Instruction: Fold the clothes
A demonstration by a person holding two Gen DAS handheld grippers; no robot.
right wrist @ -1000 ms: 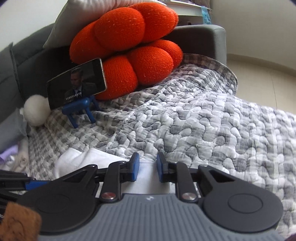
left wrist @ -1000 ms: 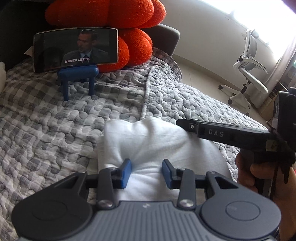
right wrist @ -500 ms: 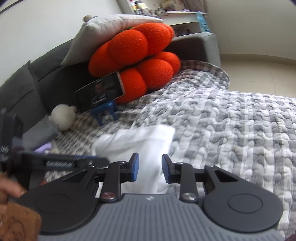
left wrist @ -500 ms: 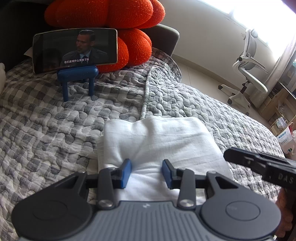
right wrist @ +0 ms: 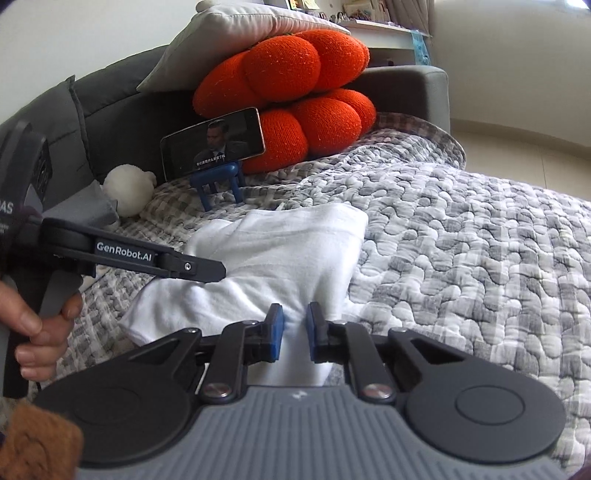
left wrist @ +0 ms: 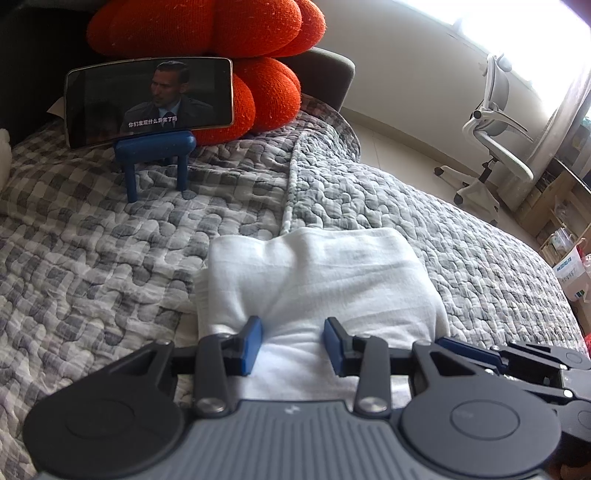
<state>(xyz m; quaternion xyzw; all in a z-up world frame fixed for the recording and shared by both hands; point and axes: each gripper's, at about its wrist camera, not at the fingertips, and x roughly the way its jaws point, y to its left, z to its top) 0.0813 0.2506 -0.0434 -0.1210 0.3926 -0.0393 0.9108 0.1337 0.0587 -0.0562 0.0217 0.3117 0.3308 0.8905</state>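
A folded white cloth (left wrist: 332,273) lies on a grey checked quilt (left wrist: 110,258). My left gripper (left wrist: 293,343) sits at the cloth's near edge, its blue pads pressing a thick bunch of it, and creases run in towards the pads. In the right wrist view the same cloth (right wrist: 295,251) fills the narrow gap of my right gripper (right wrist: 294,332). Those jaws are closing, with the fabric pinched between them. The left gripper (right wrist: 221,271) shows side-on over the cloth's left part. In the left wrist view the right gripper (left wrist: 448,343) lies at the cloth's near right corner.
A phone (left wrist: 147,99) playing video stands on a blue stand (left wrist: 155,147) at the back, in front of orange cushions (left wrist: 207,26). A white plush (right wrist: 129,188) sits by the grey sofa back (right wrist: 103,103). An office chair (left wrist: 491,125) stands on the floor, right.
My right gripper pulled back from across the cloth to its near right corner, and its jaws narrowed onto the fabric. The left gripper and its hold stayed as they were.
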